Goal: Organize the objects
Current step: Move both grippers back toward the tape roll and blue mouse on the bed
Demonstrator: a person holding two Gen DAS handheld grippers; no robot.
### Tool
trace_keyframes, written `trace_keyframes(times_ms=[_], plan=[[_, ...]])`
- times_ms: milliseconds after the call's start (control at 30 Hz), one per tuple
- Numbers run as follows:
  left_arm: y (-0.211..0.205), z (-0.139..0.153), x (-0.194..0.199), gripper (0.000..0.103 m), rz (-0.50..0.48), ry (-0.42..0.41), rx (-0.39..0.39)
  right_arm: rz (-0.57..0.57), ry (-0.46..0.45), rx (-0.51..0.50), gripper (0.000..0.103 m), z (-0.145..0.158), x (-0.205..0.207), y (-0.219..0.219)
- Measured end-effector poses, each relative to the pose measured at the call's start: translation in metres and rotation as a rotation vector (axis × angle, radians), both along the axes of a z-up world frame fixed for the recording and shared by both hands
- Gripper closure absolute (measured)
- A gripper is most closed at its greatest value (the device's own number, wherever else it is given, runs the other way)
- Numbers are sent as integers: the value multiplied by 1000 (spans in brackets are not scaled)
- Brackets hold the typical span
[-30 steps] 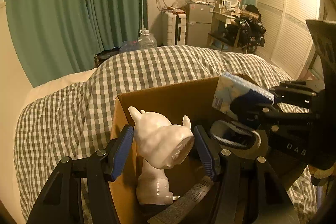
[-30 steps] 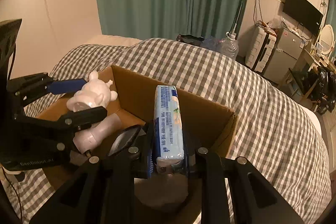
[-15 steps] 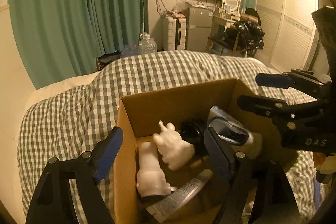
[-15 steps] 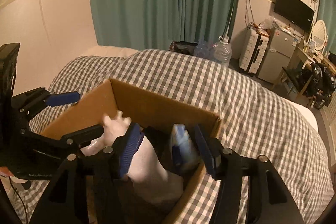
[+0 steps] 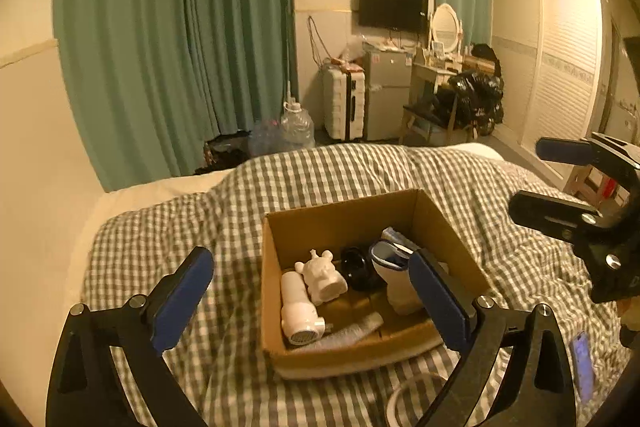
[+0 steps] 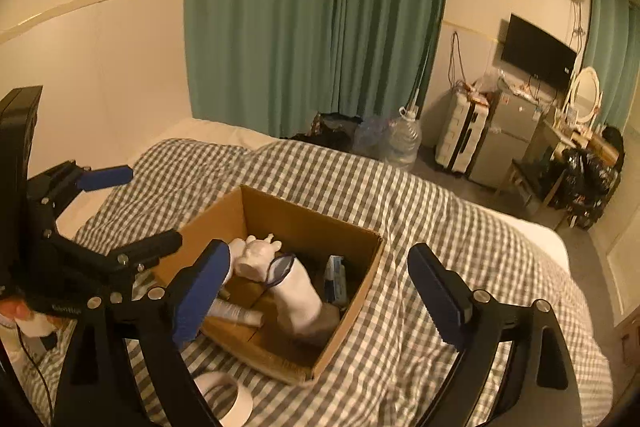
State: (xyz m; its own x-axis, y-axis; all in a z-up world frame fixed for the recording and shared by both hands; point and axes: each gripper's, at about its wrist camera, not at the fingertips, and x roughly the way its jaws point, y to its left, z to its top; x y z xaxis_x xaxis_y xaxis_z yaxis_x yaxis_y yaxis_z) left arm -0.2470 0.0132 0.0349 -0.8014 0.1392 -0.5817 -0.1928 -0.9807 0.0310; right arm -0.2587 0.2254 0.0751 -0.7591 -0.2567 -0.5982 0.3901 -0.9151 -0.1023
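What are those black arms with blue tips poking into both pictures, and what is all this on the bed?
They are hand-held tongs, one in each of a person's hands, each with a camera looking along its two fingers. One picture comes from the left tongs, the other from the right tongs; each also shows the other pair off to the side. On the checked blanket sits a cardboard box holding a white animal figure, a white sock, a tissue pack and a tube. Both tongs have just been opening and hold nothing.
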Motion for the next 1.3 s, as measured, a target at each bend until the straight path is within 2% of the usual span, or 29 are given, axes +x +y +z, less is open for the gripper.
trace_keyframes(times_ms=[267, 500, 633, 833, 1000, 1133, 1300], plan=[[-18, 22, 64, 1, 30, 27, -10, 43, 68, 52, 11, 32, 72, -7], [-24, -2, 117, 0, 38, 12, -26, 87, 58, 89, 11, 18, 124, -21], [-26, -29, 137, 0, 77, 1, -37, 109, 2, 100, 11, -14, 139, -28], [-27, -81, 158, 0, 129, -52, -17, 116, -127, 126, 11, -86, 151, -36], [-28, -124, 164, 0, 138, -158, 11, 111, -215, 176, 11, -138, 154, -43], [-28, -139, 165, 0, 154, -199, -6, 124, -264, 209, 12, -166, 160, -50], [-30, -143, 165, 0, 159, -203, -6, 125, -279, 237, 12, -182, 163, -58]])
